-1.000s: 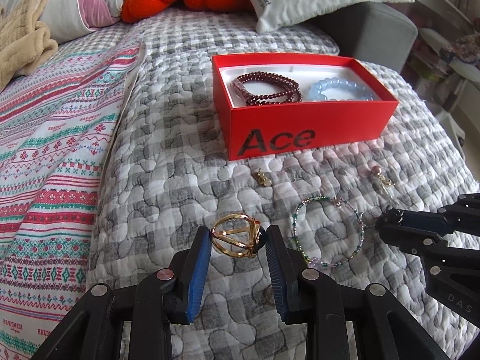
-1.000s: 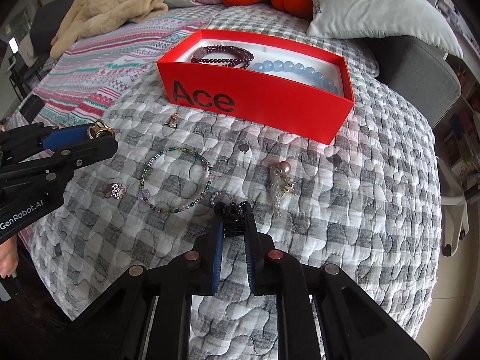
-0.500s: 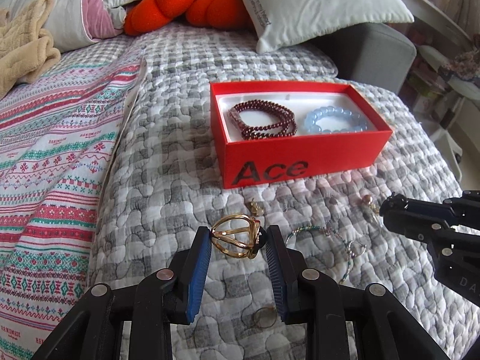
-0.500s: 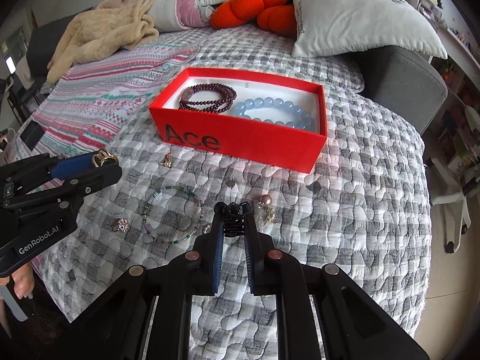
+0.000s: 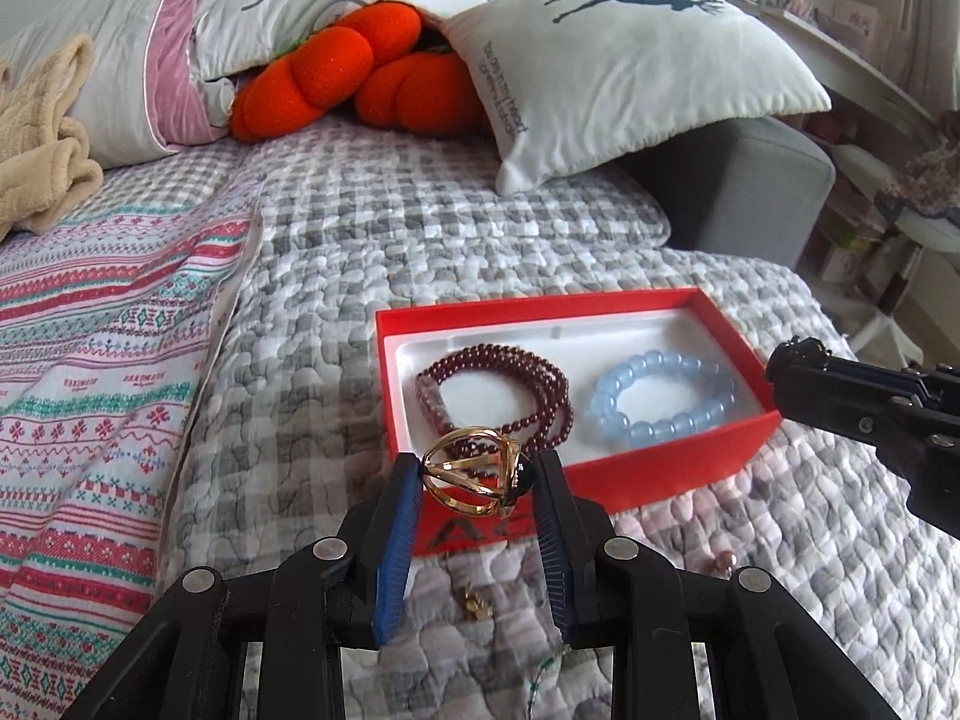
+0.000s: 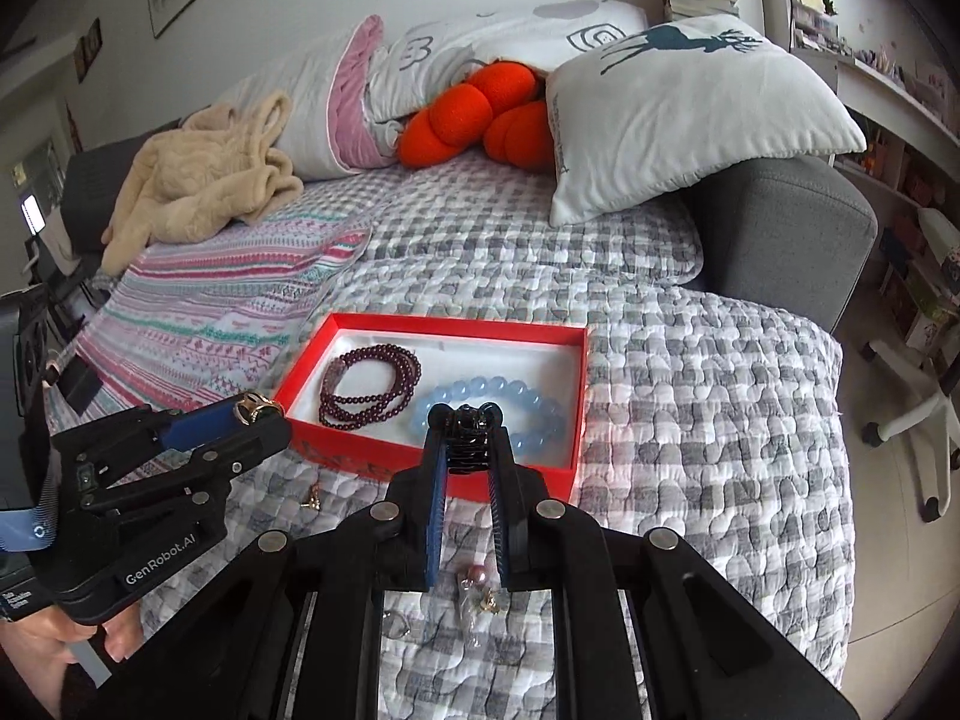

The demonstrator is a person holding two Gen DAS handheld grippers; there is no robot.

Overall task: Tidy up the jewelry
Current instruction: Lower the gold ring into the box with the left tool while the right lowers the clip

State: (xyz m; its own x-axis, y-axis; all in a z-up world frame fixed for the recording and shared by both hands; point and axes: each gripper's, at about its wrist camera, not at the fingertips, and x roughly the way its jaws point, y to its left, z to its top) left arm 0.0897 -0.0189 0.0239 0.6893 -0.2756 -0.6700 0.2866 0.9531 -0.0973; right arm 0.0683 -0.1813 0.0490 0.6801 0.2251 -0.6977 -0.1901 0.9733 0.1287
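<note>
Pinching a gold openwork ring point(image 5: 475, 471) between its blue pads, the left gripper point(image 5: 477, 477) hangs at the near left corner of the red box point(image 5: 672, 468), which sits on the grey quilted bed point(image 5: 336, 312). Right gripper point(image 6: 467, 438): jaws nearly together, clamped on a small black beaded piece point(image 6: 465, 429), above the box's near edge. Box contents: dark red bead bracelet point(image 5: 498, 384) at left, pale blue bead bracelet point(image 5: 663, 390) at right; loose on the bed before the near edge: pink pearl earring point(image 6: 478, 577), small gold charm point(image 5: 477, 603).
</note>
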